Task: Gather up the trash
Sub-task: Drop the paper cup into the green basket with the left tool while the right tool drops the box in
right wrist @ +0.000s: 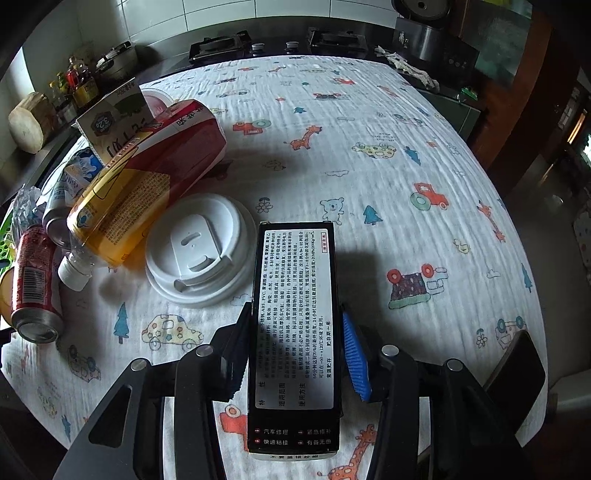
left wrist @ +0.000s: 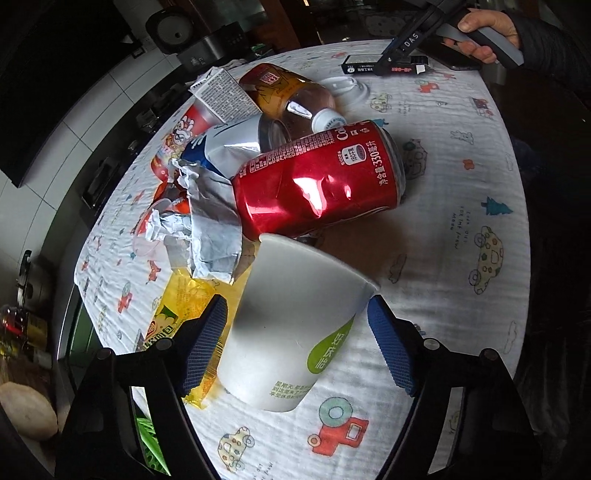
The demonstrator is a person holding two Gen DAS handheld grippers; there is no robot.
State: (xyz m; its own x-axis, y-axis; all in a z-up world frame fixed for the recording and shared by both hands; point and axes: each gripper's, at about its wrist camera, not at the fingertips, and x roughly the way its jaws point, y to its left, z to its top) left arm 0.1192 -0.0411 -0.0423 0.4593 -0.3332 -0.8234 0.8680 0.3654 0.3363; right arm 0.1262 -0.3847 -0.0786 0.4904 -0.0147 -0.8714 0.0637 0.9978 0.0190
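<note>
In the left wrist view my left gripper (left wrist: 297, 341) is open around a white paper cup (left wrist: 295, 325) lying on its side; the blue pads stand just off its walls. Beyond it lie a dented red cola can (left wrist: 317, 184), crumpled paper (left wrist: 207, 229), a yellow wrapper (left wrist: 184, 306), a silver-blue can (left wrist: 229, 144) and an amber bottle (left wrist: 291, 96). In the right wrist view my right gripper (right wrist: 295, 350) is closed on a long black box (right wrist: 295, 332) with a white printed label. A white cup lid (right wrist: 199, 251) lies left of it.
The table wears a white cloth (right wrist: 369, 166) printed with cartoon cars and animals. A stove and rice cooker (right wrist: 424, 33) stand behind it. A dark phone (right wrist: 517, 365) lies near the right edge. Jars and a wooden block (right wrist: 29, 122) sit far left.
</note>
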